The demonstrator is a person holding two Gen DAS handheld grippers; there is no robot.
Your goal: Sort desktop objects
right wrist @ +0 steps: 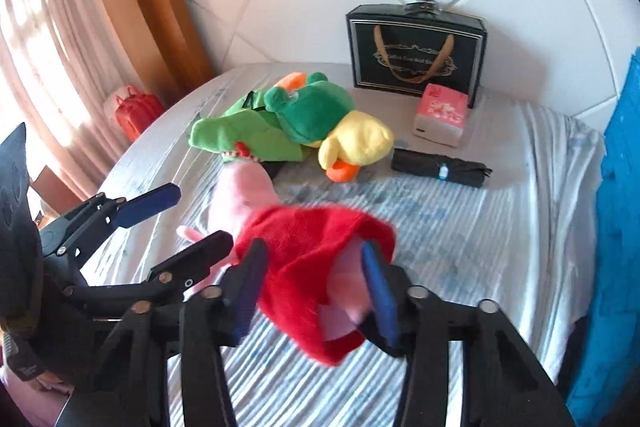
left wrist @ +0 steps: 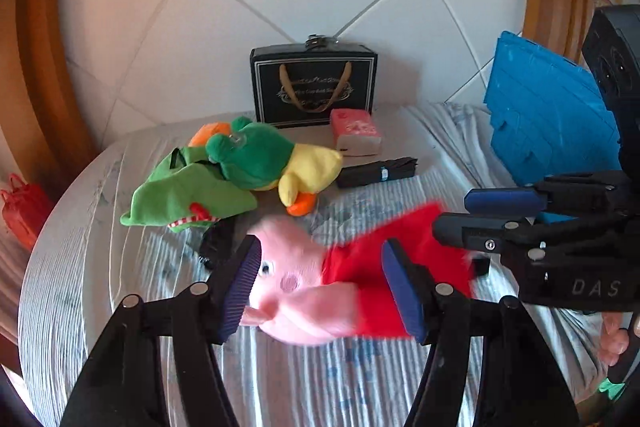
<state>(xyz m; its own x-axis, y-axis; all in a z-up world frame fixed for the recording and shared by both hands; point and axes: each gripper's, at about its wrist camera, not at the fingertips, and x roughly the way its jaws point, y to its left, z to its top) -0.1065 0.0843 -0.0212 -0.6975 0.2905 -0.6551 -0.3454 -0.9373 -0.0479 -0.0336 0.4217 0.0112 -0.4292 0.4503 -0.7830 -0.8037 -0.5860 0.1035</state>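
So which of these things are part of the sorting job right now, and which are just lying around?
In hand:
- pink pig plush in red dress, gripped by both tools
- left gripper at its head
- right gripper on the dress

Lying about:
- green and yellow duck plush
- green cloth
- pink tissue pack
- black folded umbrella
- black gift box
- blue board

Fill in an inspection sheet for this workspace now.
Surface: table under a wrinkled striped cloth.
Job's things: pink pig toy in a red dress, held by both grippers; green and yellow duck toy; green cloth; tissue pack; folded black umbrella.
Clutter: black gift box at the back; blue crate on the right.
Grippers: left gripper shut on the pig's head; right gripper shut on its dress.
Cables: nothing seen.
Surroundings: tiled wall, wooden frame, curtain, red bag.
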